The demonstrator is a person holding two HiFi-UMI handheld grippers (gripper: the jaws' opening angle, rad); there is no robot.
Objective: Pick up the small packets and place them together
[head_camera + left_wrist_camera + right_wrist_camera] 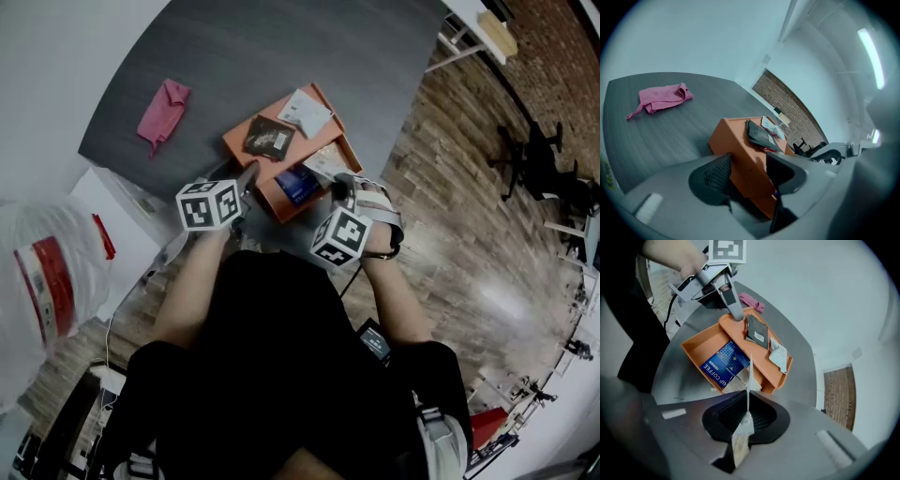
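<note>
Two orange trays (246,148) lie on the dark grey table. The far tray holds a black packet (757,331) and a white packet (778,352). In the near tray (701,350) lies a blue coffee packet (723,363). My right gripper (746,416) is shut on a thin pale packet (748,376), seen edge-on, just above the near tray's corner. My left gripper (749,166) is open, and the far tray's orange side wall (740,154) shows in the gap between its fingers. In the right gripper view its fingertips (735,311) sit at that tray's rim.
A pink cloth (162,111) lies on the table to the far left of the trays. A white plastic bag (47,281) sits beside the person at the left. The table's rounded edge runs just right of the trays, with wooden floor (469,234) beyond.
</note>
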